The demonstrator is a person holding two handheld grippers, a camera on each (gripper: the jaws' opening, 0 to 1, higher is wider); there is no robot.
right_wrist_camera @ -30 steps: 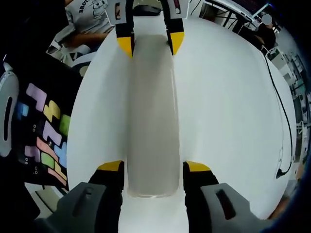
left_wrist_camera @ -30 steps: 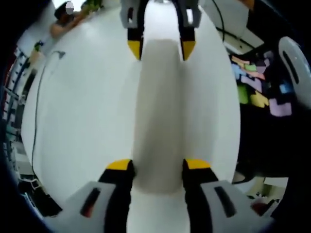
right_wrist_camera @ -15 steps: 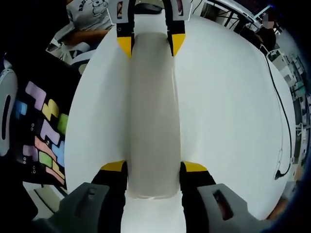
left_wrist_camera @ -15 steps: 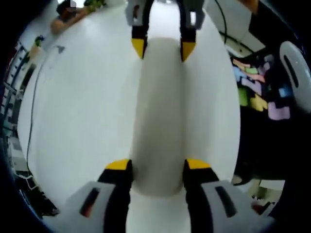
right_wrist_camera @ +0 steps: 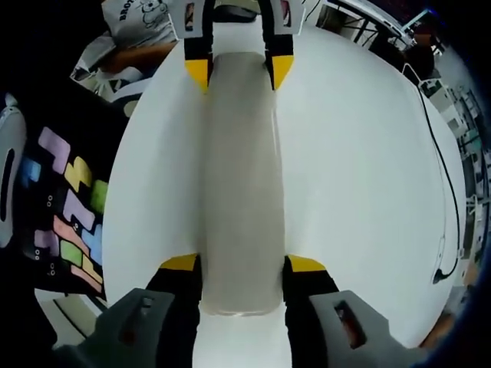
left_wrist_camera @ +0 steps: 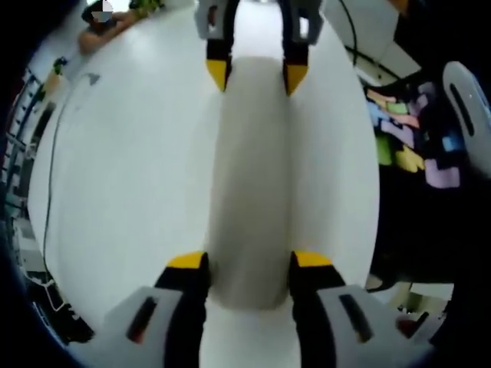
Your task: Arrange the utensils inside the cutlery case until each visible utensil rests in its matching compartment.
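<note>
Cutlery case (left_wrist_camera: 251, 184), frosted, closed: centre of left gripper view, on white table (left_wrist_camera: 130, 169), near end clamped by left gripper (left_wrist_camera: 251, 262), far end by right gripper (left_wrist_camera: 252, 75).

Right gripper view: same clamping at lower centre. Utensils unseen; arranging apparently not begun.

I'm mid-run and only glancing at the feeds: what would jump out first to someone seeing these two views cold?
The long translucent case lying on the white table, running straight up the middle of both views. The right gripper closes on its near end in the right gripper view, while the left gripper clamps the opposite end, so each shows yellow-tipped at the far end of the other's view. Pastel blocks lie on a dark mat off the table edge.
</note>
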